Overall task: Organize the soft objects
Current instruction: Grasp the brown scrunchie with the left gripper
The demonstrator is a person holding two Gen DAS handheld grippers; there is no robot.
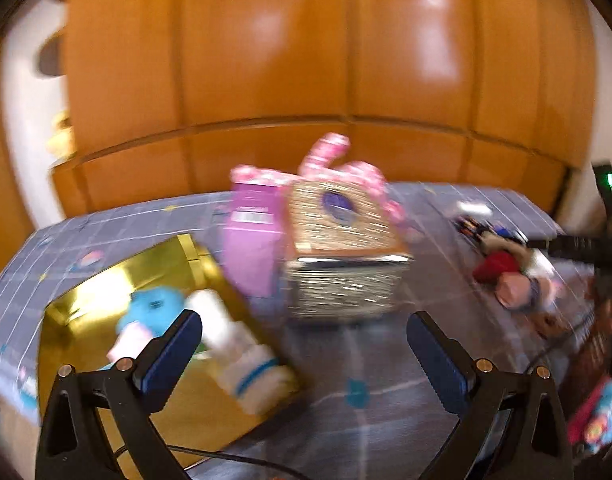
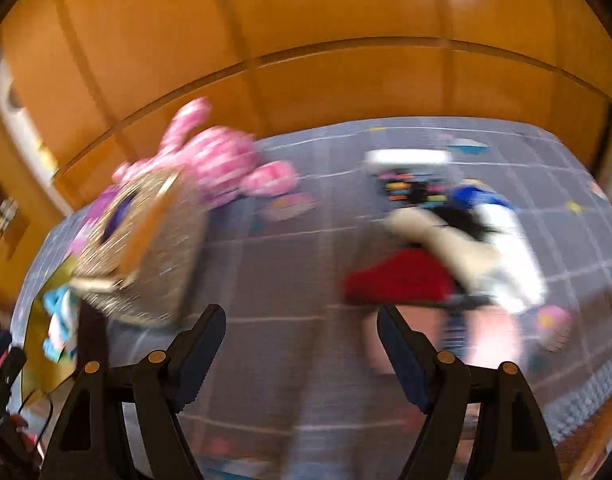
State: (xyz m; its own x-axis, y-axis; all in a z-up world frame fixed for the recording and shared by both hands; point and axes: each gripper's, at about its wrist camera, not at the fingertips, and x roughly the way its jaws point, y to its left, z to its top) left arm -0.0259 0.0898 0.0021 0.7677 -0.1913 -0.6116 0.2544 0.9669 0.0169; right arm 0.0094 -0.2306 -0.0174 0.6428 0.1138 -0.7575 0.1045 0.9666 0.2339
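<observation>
Both views are motion-blurred. A shiny gold box (image 1: pixel 90 300) at the left holds a blue and white soft toy (image 1: pixel 154 312) and a white one (image 1: pixel 246 364). My left gripper (image 1: pixel 302 344) is open and empty, just right of that box. A glittery gold box (image 1: pixel 346 256) stands mid-table, with a pink and white plush (image 1: pixel 338 160) behind it. A pile of soft toys, red (image 2: pixel 402 276), cream and white (image 2: pixel 498 248), lies at the right. My right gripper (image 2: pixel 302 340) is open and empty, just in front of the pile.
A purple box (image 1: pixel 254 240) stands left of the glittery box. The table has a grey grid-patterned cloth (image 2: pixel 274 272). Orange wooden panels (image 1: pixel 306 60) rise behind the table. The glittery box (image 2: pixel 146 248) and pink plush (image 2: pixel 218 160) lie to the left in the right wrist view.
</observation>
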